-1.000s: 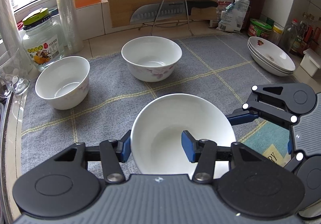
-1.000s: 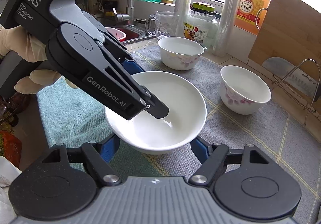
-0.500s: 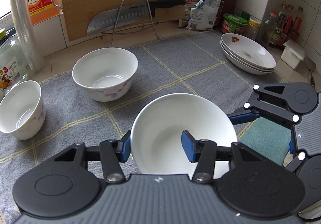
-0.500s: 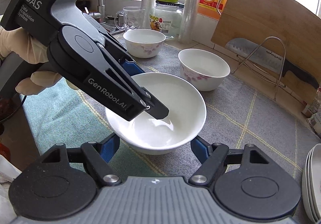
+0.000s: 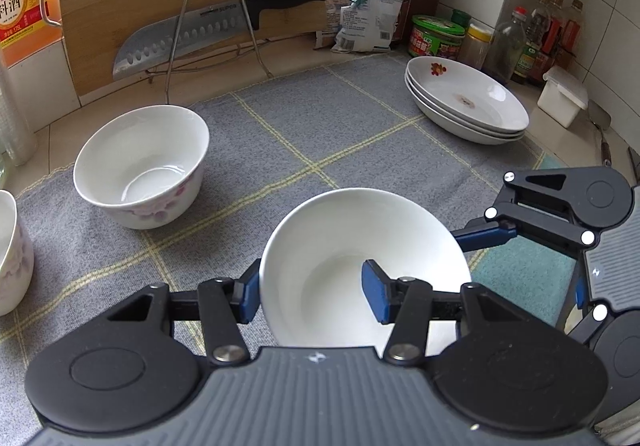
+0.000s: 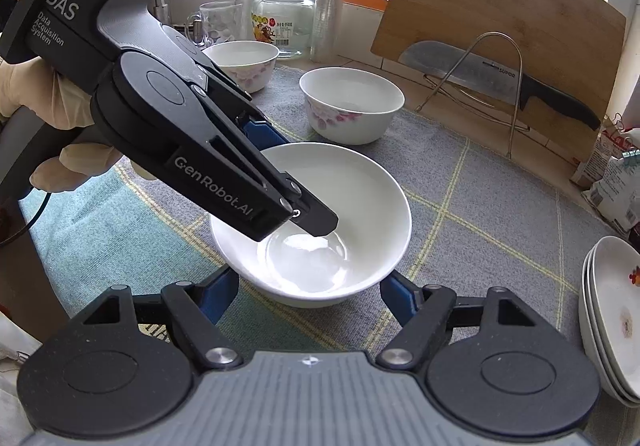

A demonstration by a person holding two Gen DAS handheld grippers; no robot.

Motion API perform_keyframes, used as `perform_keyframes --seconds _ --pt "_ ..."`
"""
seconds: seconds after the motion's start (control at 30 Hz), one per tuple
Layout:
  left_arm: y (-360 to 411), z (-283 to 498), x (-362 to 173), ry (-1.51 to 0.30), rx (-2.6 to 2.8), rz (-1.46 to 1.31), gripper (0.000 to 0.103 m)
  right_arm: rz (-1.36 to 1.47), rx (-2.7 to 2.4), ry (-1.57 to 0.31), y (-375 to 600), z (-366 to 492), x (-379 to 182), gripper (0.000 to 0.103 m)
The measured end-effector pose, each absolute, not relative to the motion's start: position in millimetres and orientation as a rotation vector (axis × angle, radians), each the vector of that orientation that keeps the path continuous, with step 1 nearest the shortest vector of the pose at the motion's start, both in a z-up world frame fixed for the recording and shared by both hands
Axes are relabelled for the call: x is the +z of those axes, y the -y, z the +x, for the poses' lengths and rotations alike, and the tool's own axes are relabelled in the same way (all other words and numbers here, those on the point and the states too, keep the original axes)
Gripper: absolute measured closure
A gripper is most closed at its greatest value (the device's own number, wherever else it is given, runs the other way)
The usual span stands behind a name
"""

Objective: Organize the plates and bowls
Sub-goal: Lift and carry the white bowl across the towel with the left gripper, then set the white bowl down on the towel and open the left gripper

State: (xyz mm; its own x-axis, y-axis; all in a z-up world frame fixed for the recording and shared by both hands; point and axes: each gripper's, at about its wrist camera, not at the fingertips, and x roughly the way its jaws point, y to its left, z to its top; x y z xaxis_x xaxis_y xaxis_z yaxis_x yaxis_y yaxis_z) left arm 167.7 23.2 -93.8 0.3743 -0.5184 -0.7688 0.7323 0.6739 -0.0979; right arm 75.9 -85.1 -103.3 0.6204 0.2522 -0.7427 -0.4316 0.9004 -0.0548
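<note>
Right now the left gripper (image 5: 310, 296) is clamped on the near rim of the white bowl (image 5: 360, 246), with the right gripper (image 6: 310, 300) cradling it from outside. Keep it level toward the plates (image 5: 468, 106) at two o'clock, clear of the flowered bowl (image 5: 144, 162) at ten

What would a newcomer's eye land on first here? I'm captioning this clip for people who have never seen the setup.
First the plain white bowl in the foreground, clamped by its rim in the left gripper, with the right gripper around its base. Next, two flowered bowls stand on the grey checked cloth. Then the stack of plates at the right, and the big knife on its rack against the cutting board.
</note>
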Motion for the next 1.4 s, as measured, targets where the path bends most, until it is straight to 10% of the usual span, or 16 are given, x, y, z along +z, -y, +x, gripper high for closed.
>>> perform_keyframes --seconds 0.5,0.67,0.8,1.4 --pt "-15.6 171.0 -99.0 -0.883 -0.823 0.265 0.051 -0.196 0.384 -0.840 96.3 78.1 -105.4 0.022" --pt "-16.0 167.6 -97.3 -0.859 -0.834 0.252 0.022 -0.193 0.388 -0.845 96.1 80.4 -105.3 0.021" --pt "-19.7 163.3 -90.6 -0.819 -0.822 0.231 0.012 -0.184 0.387 -0.817 96.9 76.7 -101.5 0.000" --pt "-70.2 142.0 -89.5 -0.696 -0.480 0.228 0.003 -0.125 0.372 -0.806 115.4 68.9 -84.5 0.000"
